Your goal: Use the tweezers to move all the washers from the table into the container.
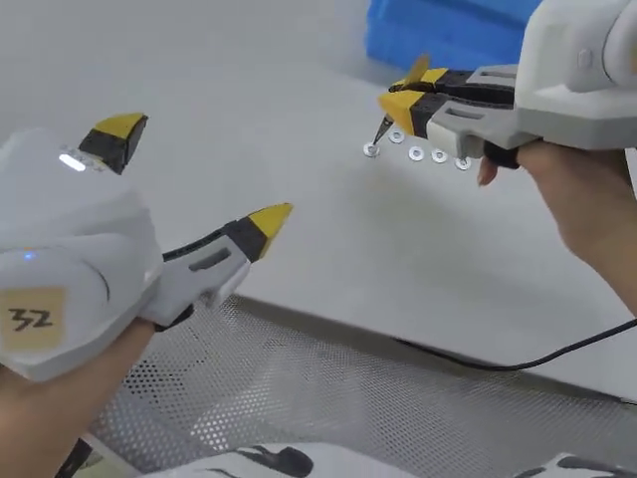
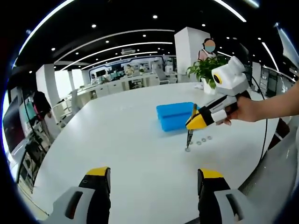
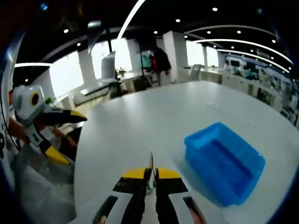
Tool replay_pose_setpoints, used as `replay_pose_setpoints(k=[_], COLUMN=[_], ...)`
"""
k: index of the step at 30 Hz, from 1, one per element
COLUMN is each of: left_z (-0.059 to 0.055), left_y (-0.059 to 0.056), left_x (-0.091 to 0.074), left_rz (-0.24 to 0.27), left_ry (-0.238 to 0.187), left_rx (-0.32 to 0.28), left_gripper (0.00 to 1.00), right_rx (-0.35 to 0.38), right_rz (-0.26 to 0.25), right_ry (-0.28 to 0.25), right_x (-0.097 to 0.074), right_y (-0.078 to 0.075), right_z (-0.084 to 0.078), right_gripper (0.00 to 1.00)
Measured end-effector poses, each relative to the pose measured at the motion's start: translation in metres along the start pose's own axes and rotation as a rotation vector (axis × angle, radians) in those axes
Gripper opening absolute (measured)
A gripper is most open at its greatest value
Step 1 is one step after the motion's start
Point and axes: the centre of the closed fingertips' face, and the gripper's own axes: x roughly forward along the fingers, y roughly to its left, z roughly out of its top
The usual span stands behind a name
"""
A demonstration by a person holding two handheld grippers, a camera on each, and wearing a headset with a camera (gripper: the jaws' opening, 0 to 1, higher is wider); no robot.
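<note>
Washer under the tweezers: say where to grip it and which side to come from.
Pinch the washer across its ring, probably one tip of the tweezers in the hole and one outside the rim, coming down from above. It lies flat on the table, too thin to catch from the side, and the right gripper holds the tips right at it.

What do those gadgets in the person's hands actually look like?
Both are rounded white plastic shells with grey arms ending in black jaws tipped yellow. The left hand-held gripper carries a yellowish sticker marked 32 and a small blue light. The right hand-held gripper looks alike; a black cable trails beneath it.
</note>
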Motion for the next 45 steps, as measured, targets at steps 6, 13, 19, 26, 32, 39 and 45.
replay_pose_setpoints(k=[6,13,19,26,32,39,45], left_z=[-0.002,-0.003,-0.004,-0.005,-0.005,-0.006,-0.007], left_y=[0.002,-0.001,0.000,0.000,0.001,-0.002,-0.001], left_x=[0.000,0.000,-0.001,-0.002,-0.002,0.000,0.000], left_rz=[0.008,-0.003,0.002,0.002,-0.005,-0.021,-0.022], left_ry=[0.008,0.009,0.012,0.019,0.017,0.022,0.023], left_rx=[0.015,0.026,0.031,0.035,0.008,0.013,0.005], left_gripper=[0.76,0.76,0.77,0.76,0.76,0.78,0.77], right_rx=[-0.008,-0.103,-0.145,-0.097,-0.077,-0.095,-0.077], right_rz=[0.006,0.012,-0.001,-0.010,0.001,-0.001,-0.002], right_ry=[0.011,0.030,0.037,0.025,-0.011,-0.038,-0.066], right_x=[0.003,0.001,0.000,-0.004,-0.012,-0.018,-0.024], right_y=[0.003,0.014,0.017,0.012,0.015,0.012,0.009], right_z=[-0.003,-0.005,-0.007,0.000,0.017,0.033,0.045], right_gripper=[0.03,0.02,0.02,0.02,0.01,0.01,0.01])
